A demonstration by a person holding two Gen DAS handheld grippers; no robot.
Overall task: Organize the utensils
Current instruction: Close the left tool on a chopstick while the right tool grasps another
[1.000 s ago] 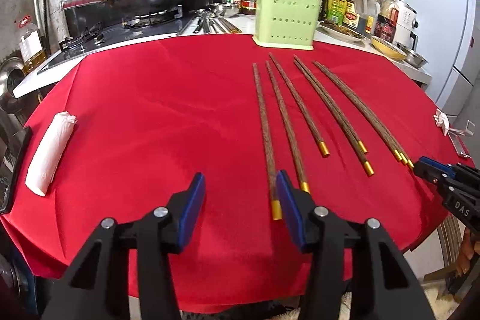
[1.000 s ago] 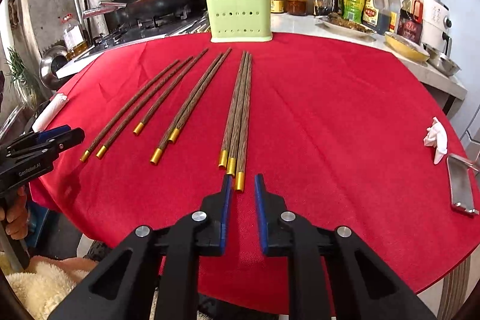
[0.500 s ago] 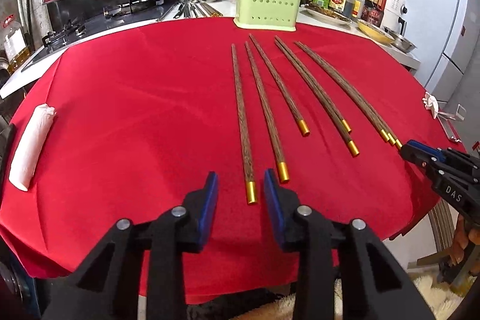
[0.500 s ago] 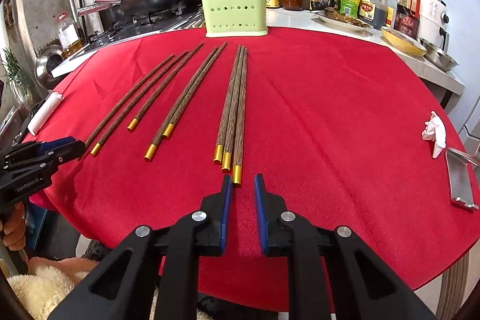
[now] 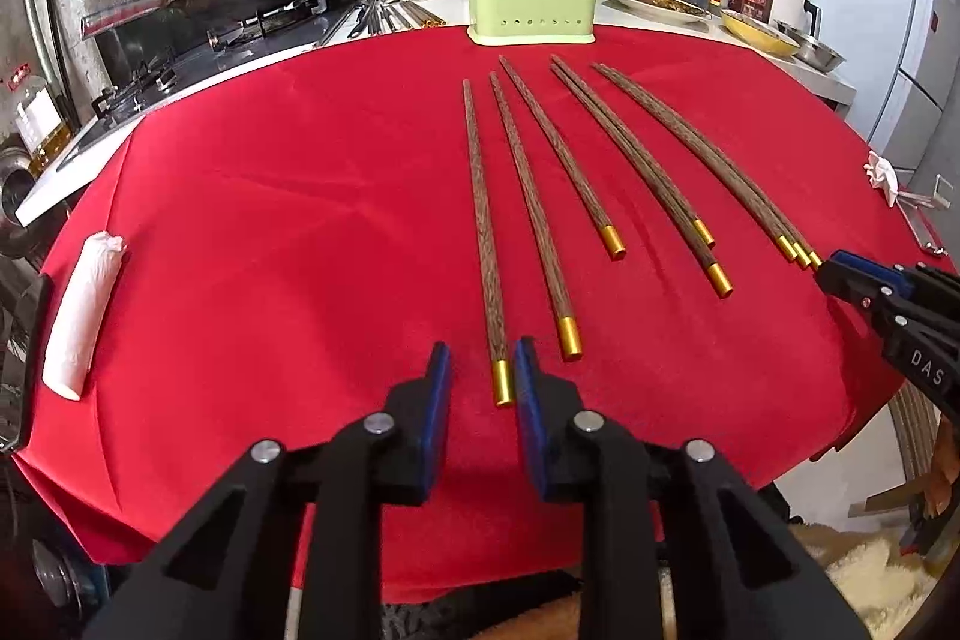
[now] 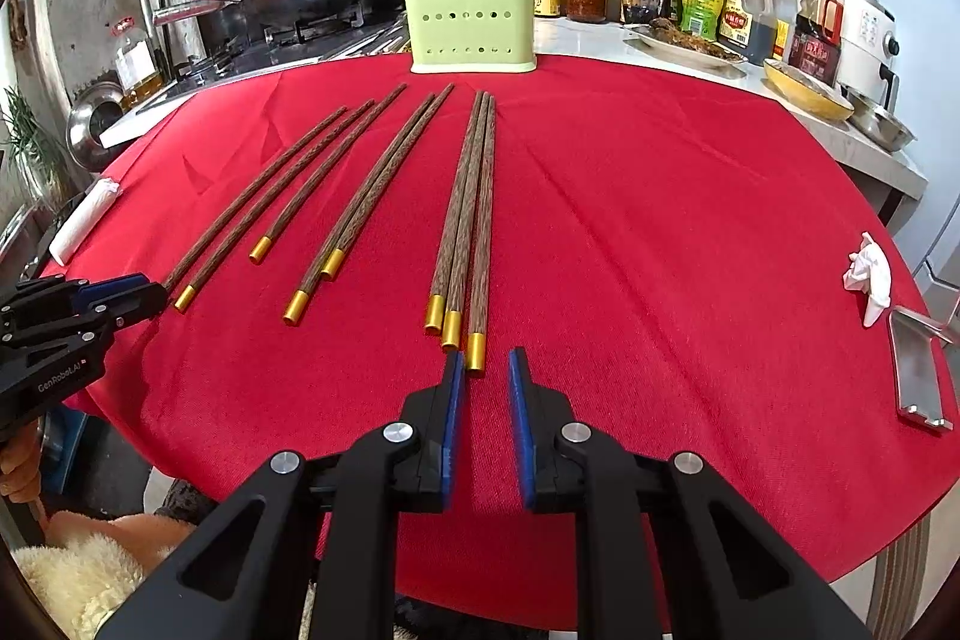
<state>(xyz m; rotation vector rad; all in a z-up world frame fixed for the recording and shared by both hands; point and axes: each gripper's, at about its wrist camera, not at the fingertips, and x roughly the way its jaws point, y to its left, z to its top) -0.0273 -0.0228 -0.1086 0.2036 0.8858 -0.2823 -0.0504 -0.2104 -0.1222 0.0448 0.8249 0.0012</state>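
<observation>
Red-clothed desk [image 5: 270, 196], left gripper [image 5: 477, 370] jaws closing around leftmost chopstick [image 5: 483, 232] at near edge, right gripper [image 6: 486, 370] jaws narrowly parted, empty.

1. Red cloth [image 5: 270, 232]: broad bare stretch between the rolled white towel [image 5: 84, 316] and the leftmost chopstick [image 5: 483, 244]; open passage.
2. Right half of cloth, right wrist view: bare up to the crumpled tissue [image 6: 870, 280] and metal tray [image 6: 915, 376].
3. Green utensil holder [image 6: 471, 19]: upright at the far edge, blocking passage beyond the chopstick tips.
</observation>
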